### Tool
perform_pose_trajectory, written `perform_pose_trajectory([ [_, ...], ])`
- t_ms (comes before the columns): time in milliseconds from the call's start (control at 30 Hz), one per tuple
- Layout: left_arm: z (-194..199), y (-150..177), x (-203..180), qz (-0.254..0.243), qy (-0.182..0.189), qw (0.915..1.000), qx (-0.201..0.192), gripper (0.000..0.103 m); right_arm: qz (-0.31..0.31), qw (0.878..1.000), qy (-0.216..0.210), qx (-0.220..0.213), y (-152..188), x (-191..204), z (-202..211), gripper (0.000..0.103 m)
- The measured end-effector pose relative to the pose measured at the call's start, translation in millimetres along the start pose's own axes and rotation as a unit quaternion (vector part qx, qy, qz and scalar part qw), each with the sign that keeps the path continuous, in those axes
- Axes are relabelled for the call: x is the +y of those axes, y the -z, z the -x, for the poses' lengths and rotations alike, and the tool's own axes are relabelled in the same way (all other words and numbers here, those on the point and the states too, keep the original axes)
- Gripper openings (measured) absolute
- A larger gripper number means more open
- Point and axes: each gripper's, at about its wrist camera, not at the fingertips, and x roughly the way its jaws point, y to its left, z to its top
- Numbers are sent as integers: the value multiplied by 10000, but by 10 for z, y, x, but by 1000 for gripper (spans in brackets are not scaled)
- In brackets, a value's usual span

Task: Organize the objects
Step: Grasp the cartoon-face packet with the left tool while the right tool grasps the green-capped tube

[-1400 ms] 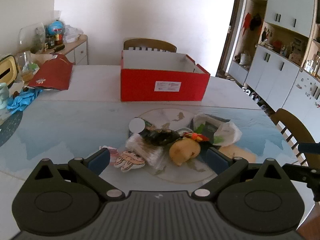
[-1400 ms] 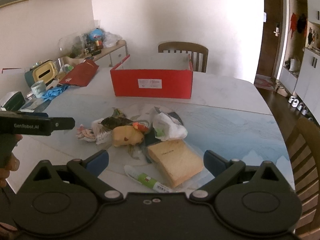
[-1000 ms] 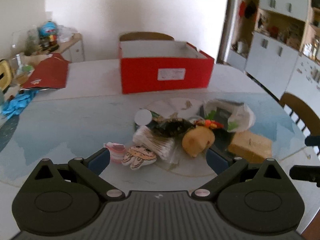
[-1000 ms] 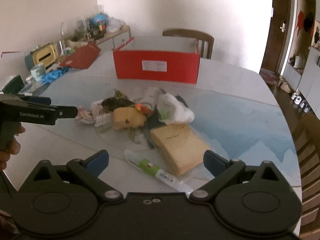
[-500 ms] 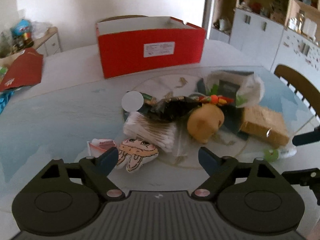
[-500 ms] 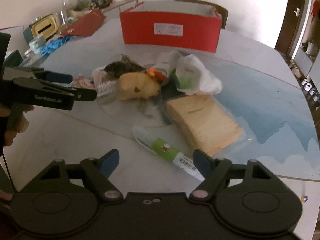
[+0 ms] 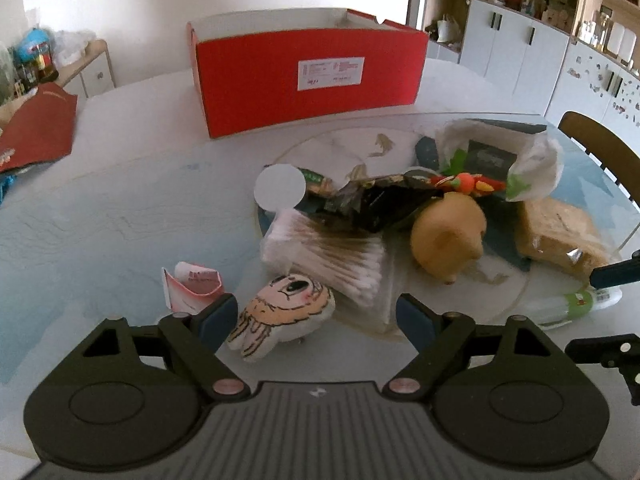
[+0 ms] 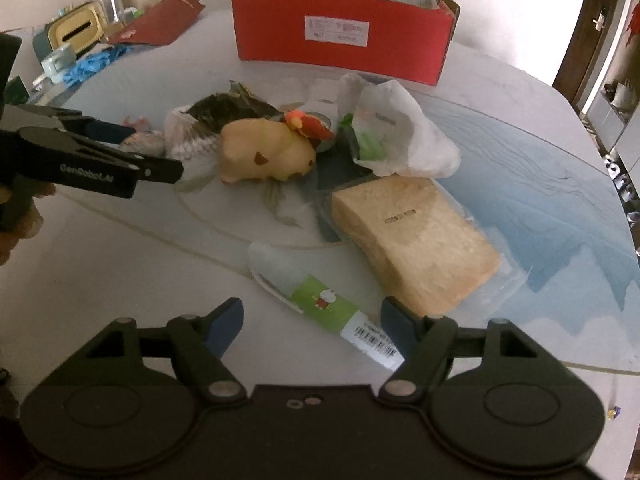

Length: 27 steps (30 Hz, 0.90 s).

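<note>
A pile of small items lies on the glass-topped table (image 7: 120, 216) in front of an open red box (image 7: 308, 80) (image 8: 340, 32). My left gripper (image 7: 316, 318) hangs low over the pile's near edge. Its jaws are closing around a cartoon-face plush (image 7: 280, 316), and the pads are not pressing on it. Behind the plush sit a cotton swab pack (image 7: 332, 256) and a yellow plush animal (image 7: 448, 240). My right gripper (image 8: 310, 320) is also closing. A green-labelled tube (image 8: 324, 304) lies between its fingers, untouched, next to a tan sponge block (image 8: 412, 240).
A white plastic bag (image 8: 400, 136), a dark wrapper (image 7: 372, 204) and a pink packet (image 7: 192, 284) belong to the pile. A red folder (image 7: 36, 128) and blue gloves (image 8: 92, 66) lie at the far left. A wooden chair (image 7: 600, 152) stands at the right edge.
Both grippers have come down and forward towards the pile, and their jaws have narrowed. The cartoon plush now sits between the left fingers and the tube between the right ones.
</note>
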Motion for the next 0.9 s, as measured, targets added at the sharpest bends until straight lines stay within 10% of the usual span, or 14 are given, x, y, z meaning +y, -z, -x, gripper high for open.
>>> perform_pose_trajectory([
  [200, -40, 4, 45, 37, -4, 10000, 51, 68, -14, 9999, 23, 129, 1, -10, -46, 53],
  [367, -19, 11, 87, 74, -48, 10000, 34, 46, -9, 10000, 16, 94, 6, 14, -13, 20],
  [900, 409, 37, 87, 22, 528, 9985, -176, 31, -521, 9978, -221, -334, -164, 6, 365, 16],
])
